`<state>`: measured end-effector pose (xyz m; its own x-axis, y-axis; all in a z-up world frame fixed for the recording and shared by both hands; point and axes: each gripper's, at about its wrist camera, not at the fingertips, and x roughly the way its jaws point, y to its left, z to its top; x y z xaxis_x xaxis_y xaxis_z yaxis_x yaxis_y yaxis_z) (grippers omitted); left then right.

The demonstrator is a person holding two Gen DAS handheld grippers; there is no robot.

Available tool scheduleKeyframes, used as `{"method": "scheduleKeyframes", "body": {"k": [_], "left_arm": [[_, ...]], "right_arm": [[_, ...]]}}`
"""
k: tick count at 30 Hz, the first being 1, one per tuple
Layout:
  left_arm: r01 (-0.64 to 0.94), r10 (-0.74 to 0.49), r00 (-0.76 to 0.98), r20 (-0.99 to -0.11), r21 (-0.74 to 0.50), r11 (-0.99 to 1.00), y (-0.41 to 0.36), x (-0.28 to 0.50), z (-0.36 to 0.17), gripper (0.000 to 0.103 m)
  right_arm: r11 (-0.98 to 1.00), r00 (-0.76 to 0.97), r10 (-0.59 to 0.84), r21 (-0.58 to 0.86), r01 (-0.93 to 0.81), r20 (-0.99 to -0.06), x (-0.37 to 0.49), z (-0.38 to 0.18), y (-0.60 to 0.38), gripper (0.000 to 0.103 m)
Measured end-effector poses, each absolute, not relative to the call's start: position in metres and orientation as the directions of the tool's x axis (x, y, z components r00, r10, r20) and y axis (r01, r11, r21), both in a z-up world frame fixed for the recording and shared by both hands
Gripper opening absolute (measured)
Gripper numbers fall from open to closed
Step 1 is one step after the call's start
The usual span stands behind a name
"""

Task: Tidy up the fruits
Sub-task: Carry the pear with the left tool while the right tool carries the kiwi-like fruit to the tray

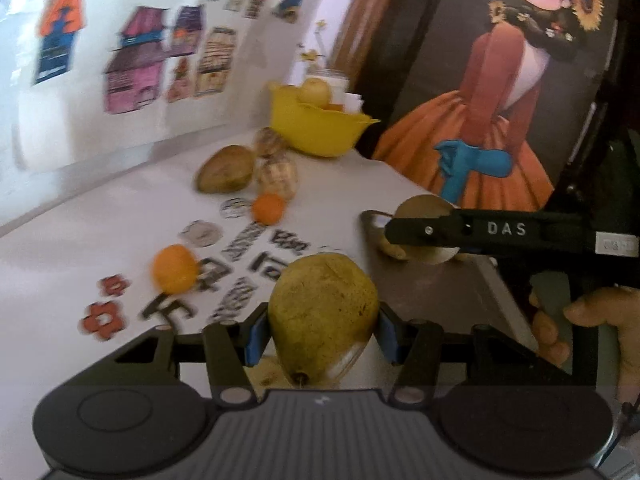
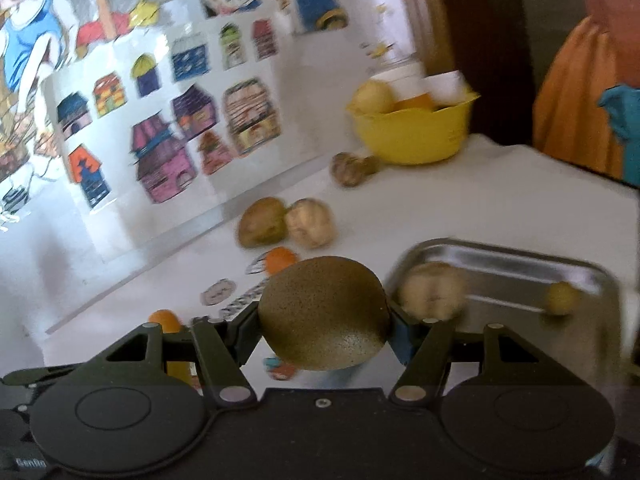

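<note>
The left gripper (image 1: 322, 334) is clamping a pear (image 1: 323, 316) and the right gripper (image 2: 324, 334) a kiwi (image 2: 324, 314) over the white table (image 1: 80, 248) running along a wall with house drawings (image 2: 160, 160), beside the metal tray (image 2: 520, 258).

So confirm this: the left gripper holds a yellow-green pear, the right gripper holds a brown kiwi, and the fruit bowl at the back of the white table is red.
Not quite: the plastic fruit bowl is yellow, not red, as the right wrist view shows. The rest stands: the left gripper holds the yellow-green pear, the right gripper the brown kiwi.
</note>
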<state>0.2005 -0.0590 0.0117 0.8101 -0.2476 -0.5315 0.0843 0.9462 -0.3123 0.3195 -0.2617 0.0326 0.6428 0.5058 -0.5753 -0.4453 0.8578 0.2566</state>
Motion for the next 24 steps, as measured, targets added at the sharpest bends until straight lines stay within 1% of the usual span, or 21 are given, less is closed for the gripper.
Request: {"method": "scheduleKeyframes", "body": {"k": [4,9,14,19,24], "left_arm": [[0.124,-0.285,0.800,-0.527,-0.320,0.939,-0.081,0.214,0.013,0.058],[0.159,-0.328,0.771,-0.546,-0.334,0.929,-0.107,0.235,0.007,0.058],[0.214,-0.354,0.754,-0.553,-0.303,0.929,-0.129,0.256,0.006,0.058],[0.254,-0.369,0.747,-0.554,-0.275,0.927,-0.141,0.271,0.004,0.058],[0.260,-0.362,0.734,-0.575,-0.255,0.931,-0.148,0.283,-0.003,0.058]], "right_arm": [[0.893,0.688,0.447,0.236,-0.384,-0.572,0.320,0.034,-0.296,0.066],[0.932,0.736,0.362,0.203,-0.301,-0.572,0.319,0.026,-0.329,0.066],[0.951,0.747,0.309,0.189,-0.244,-0.588,0.323,0.010,-0.349,0.066],[0.958,0.751,0.288,0.180,-0.225,-0.594,0.329,-0.001,-0.355,0.066],[0.962,0.755,0.274,0.158,-0.224,-0.596,0.336,-0.007,-0.355,0.066]]}}
